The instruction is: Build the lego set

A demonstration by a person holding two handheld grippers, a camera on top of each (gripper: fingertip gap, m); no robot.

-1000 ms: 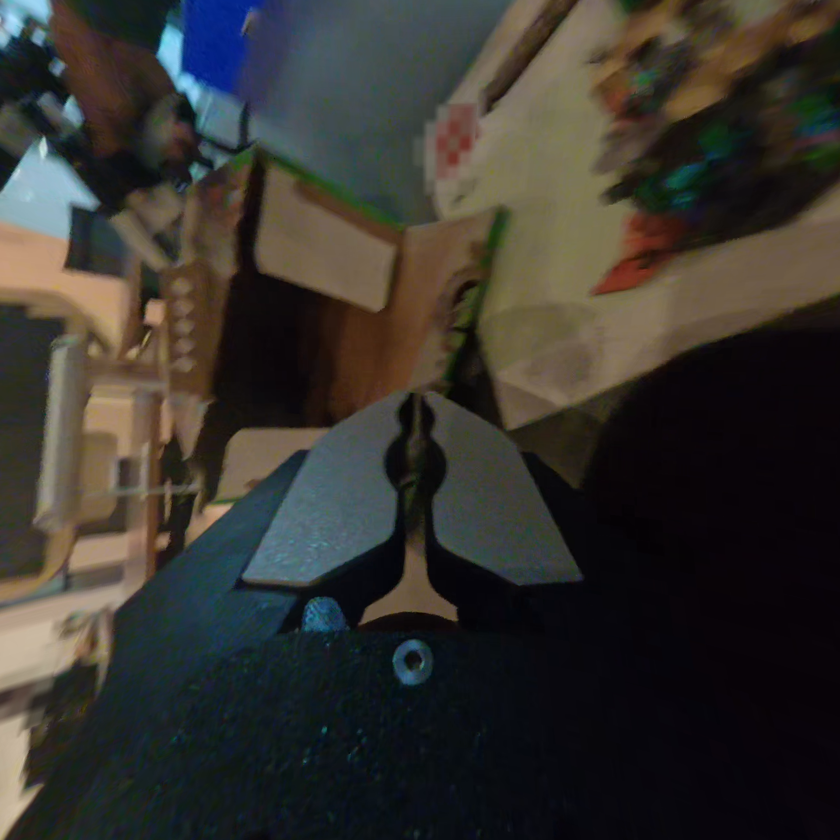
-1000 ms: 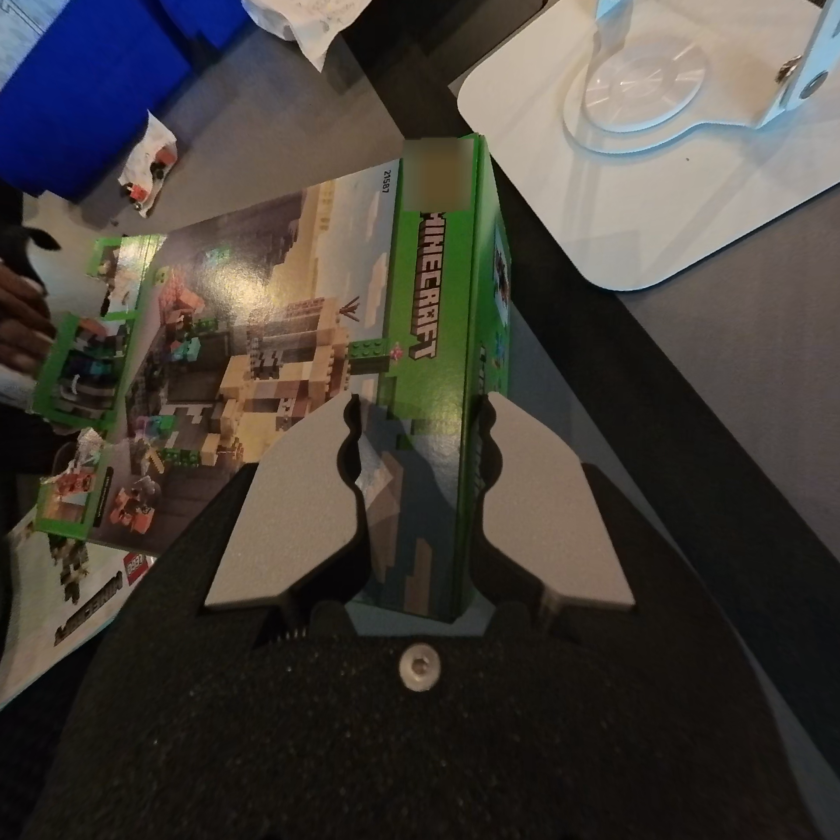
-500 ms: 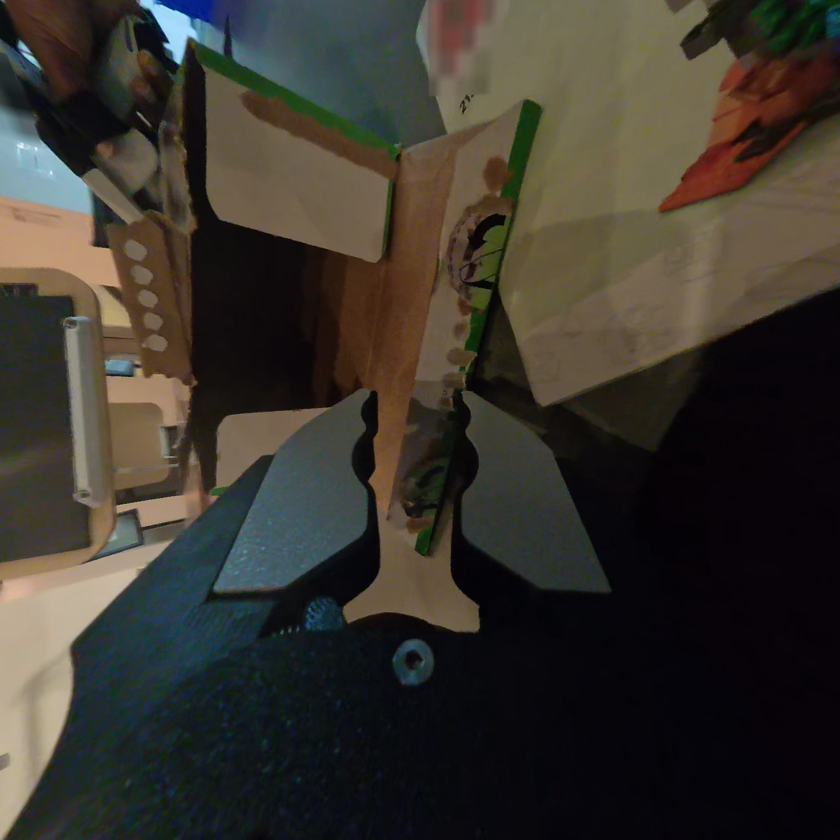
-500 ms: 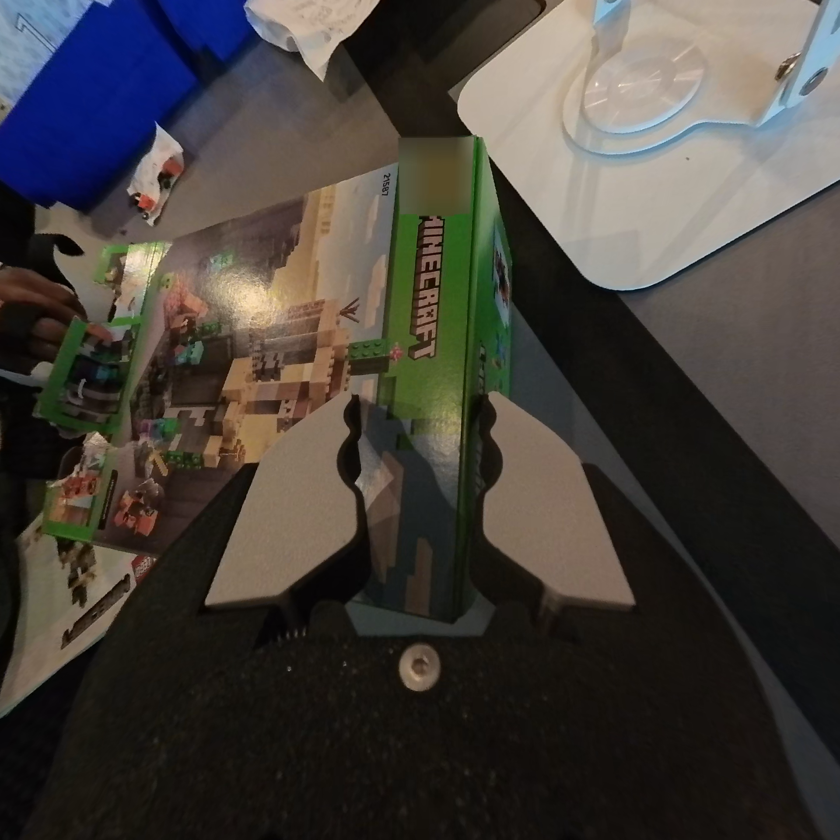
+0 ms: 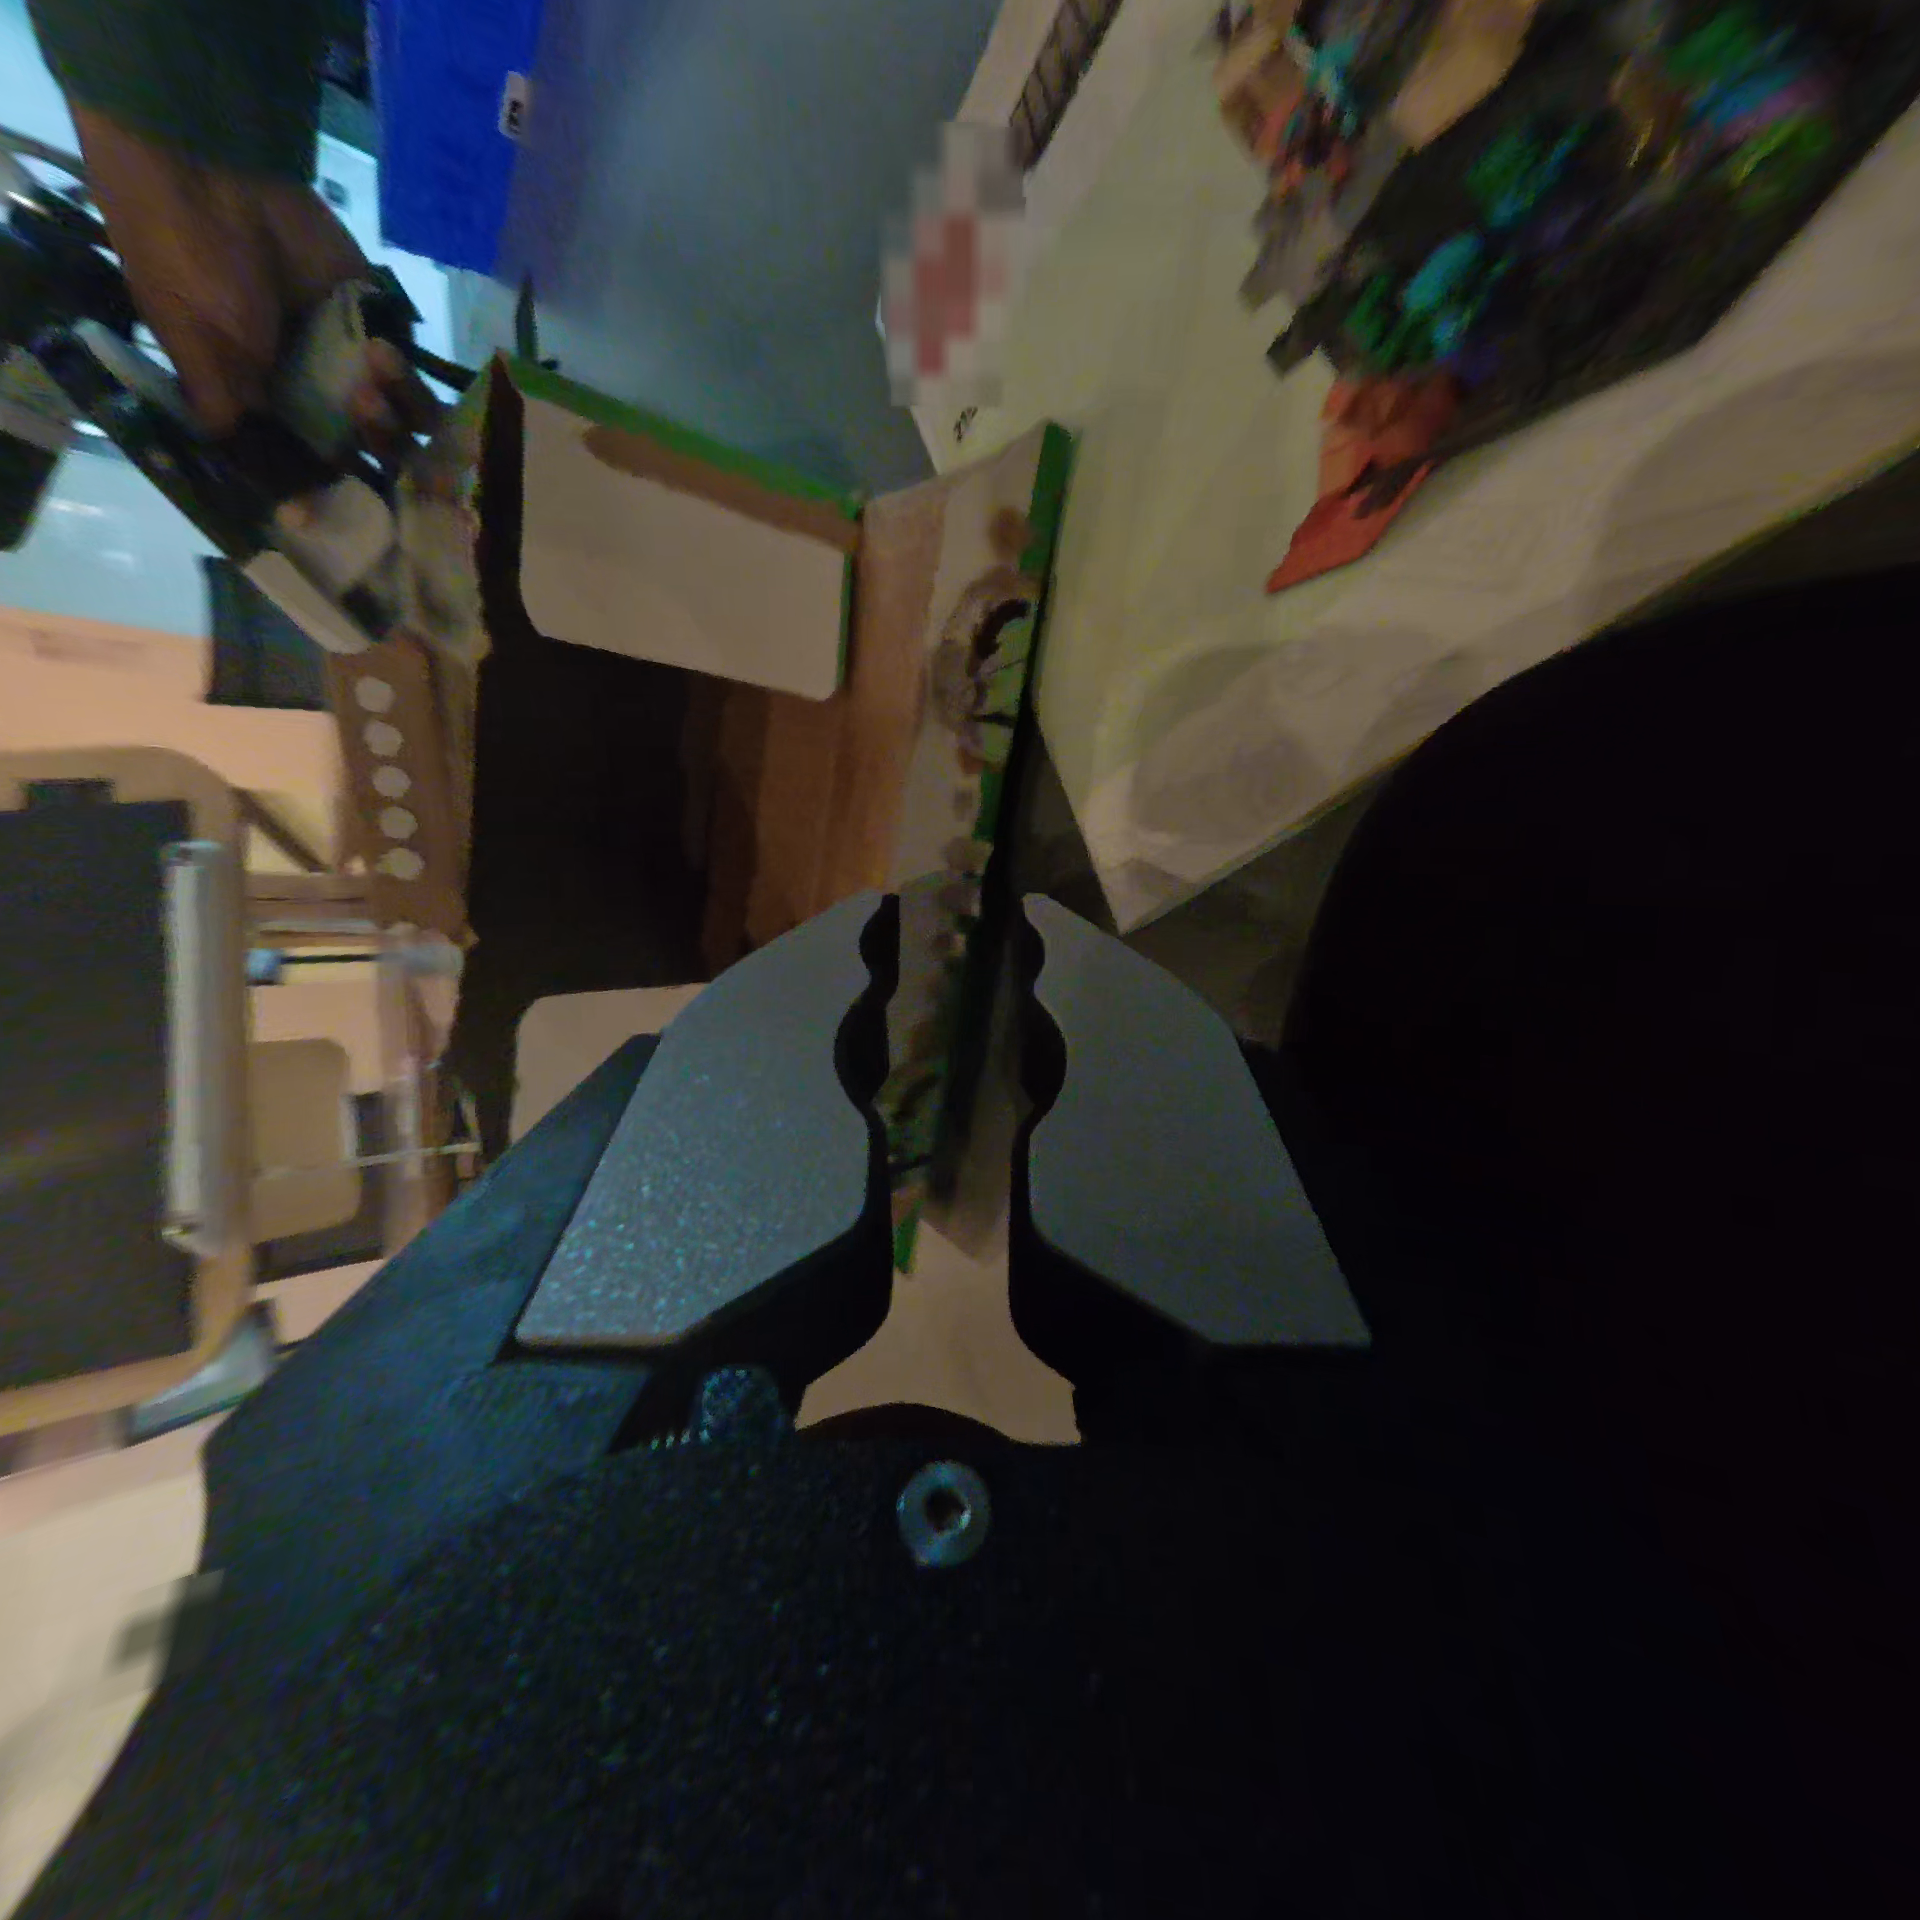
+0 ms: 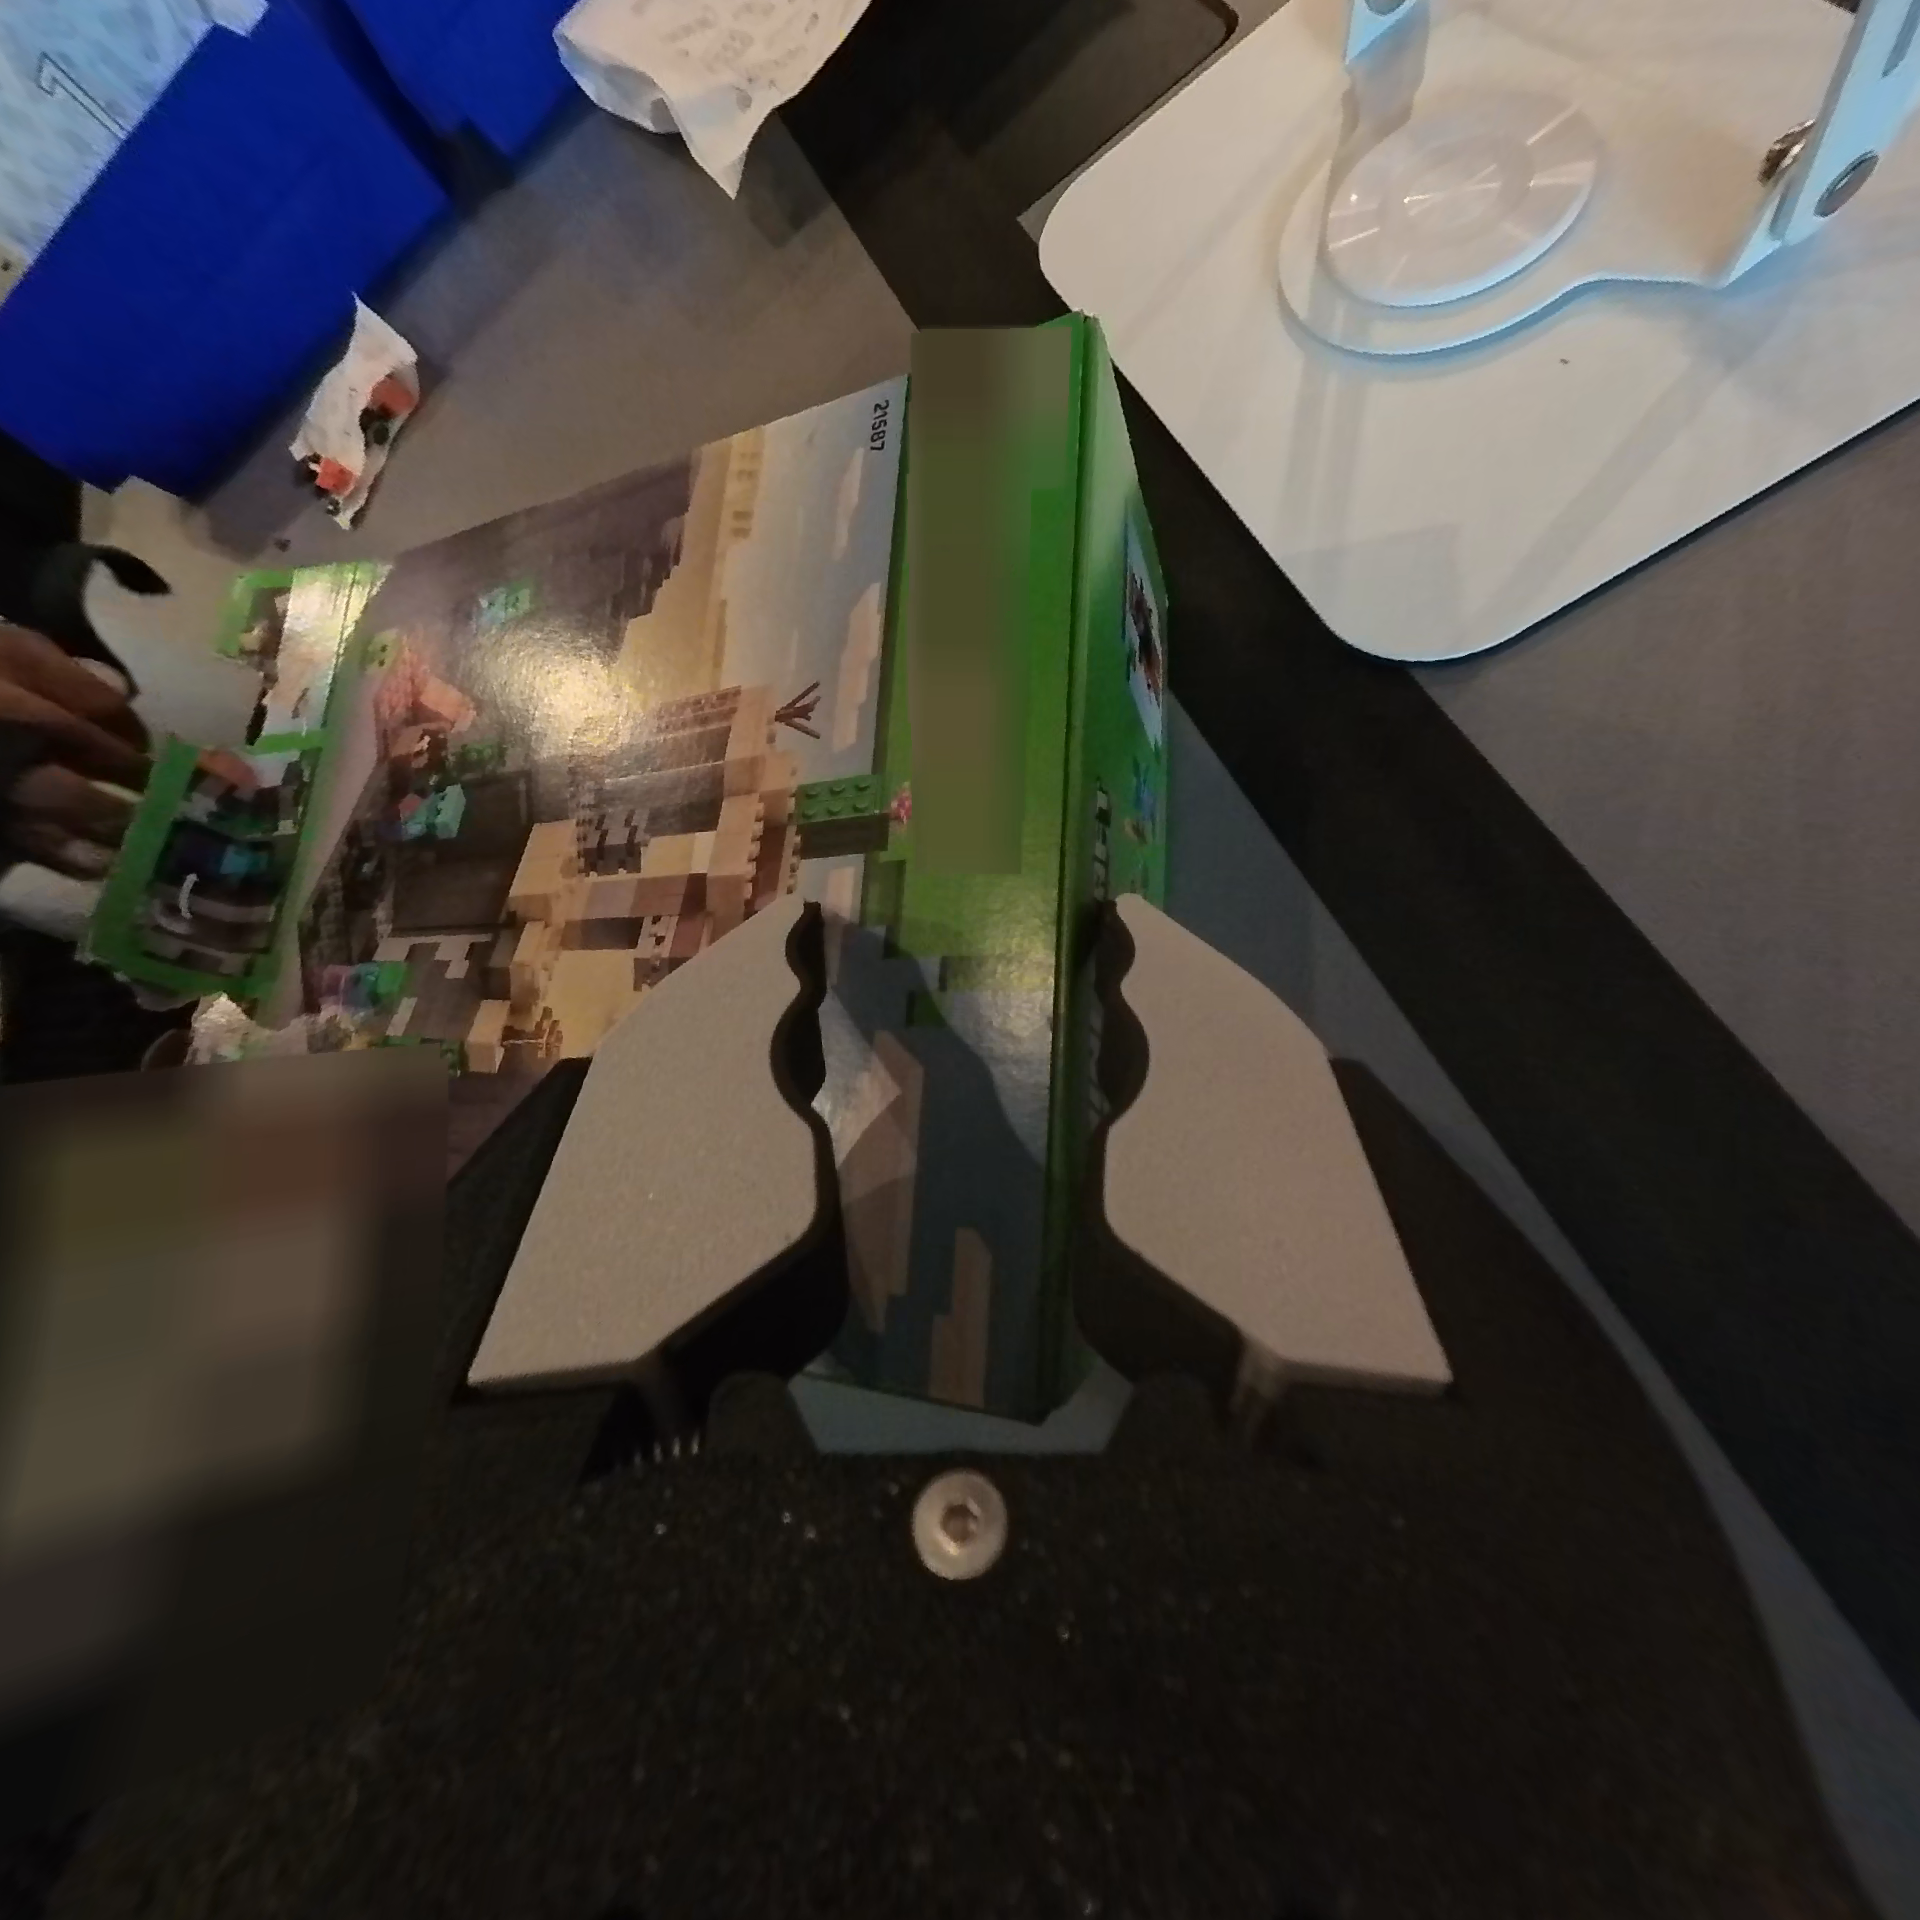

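The green lego box (image 6: 644,727) lies on the dark table, picture side up. My right gripper (image 6: 961,914) is shut on its narrow green end (image 6: 987,644) and holds it. In the left wrist view I look into the box's open brown end (image 5: 644,790). My left gripper (image 5: 956,925) straddles the torn side flap (image 5: 935,1029). Its jaws stand partly apart with a dark gap beside the flap. The right gripper (image 5: 260,499), held by a hand, shows at the box's far end. A pale end flap (image 5: 686,582) sticks out.
A white printed booklet (image 5: 1195,582) lies beside the box. A white stand base (image 6: 1558,416) is at the back right. Blue bins (image 6: 208,260), a small bag of parts (image 6: 358,436) and crumpled paper (image 6: 707,73) sit behind the box. A person's fingers (image 6: 62,717) touch the box's left end. The left gripper's tips are roughly 35 centimetres from the right gripper's.
My left gripper was shut on the flap, then opened wide, and its jaws have now narrowed around the flap again. The right gripper has kept its hold on the box.
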